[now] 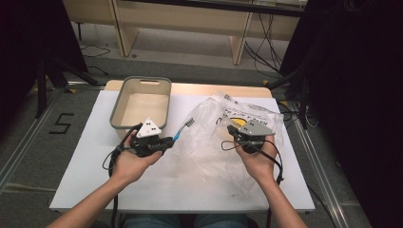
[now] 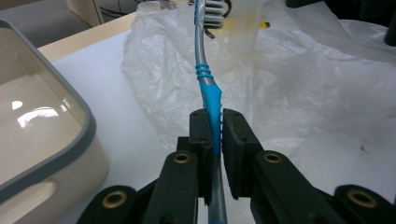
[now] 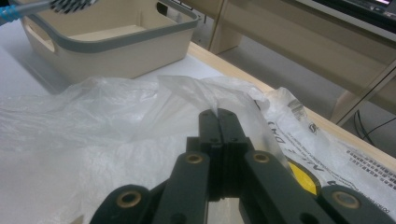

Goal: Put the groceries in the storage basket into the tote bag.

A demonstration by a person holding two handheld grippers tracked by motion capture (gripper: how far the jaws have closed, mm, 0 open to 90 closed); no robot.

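I have the toothbrush (image 2: 208, 88) clamped by its blue handle in the left gripper (image 1: 161, 142), head pointing away from me and out over the edge of the bag (image 1: 214, 137). In the high view the brush (image 1: 183, 129) sits clear of the plastic, between the bag and the bin (image 1: 140, 102), held above the white table (image 1: 85, 161). My right gripper (image 1: 236, 134) is clenched on a fold of the bag's thin film; in the right gripper view its jaws meet with the plastic (image 3: 219, 100) pinched at the tips, holding the mouth up. I read this as the step after the brush has come out of the bag: it is free, and the bin is the likely place for it. The next move calls for swinging the left hand over the bin's grey rim, which lies just beside that gripper in the left gripper view (image 2: 70, 116), lowering the brush inside and only then letting the jaws go. The brush is long, so I would turn it to lie along the bin. The right hand need only keep the bag still.
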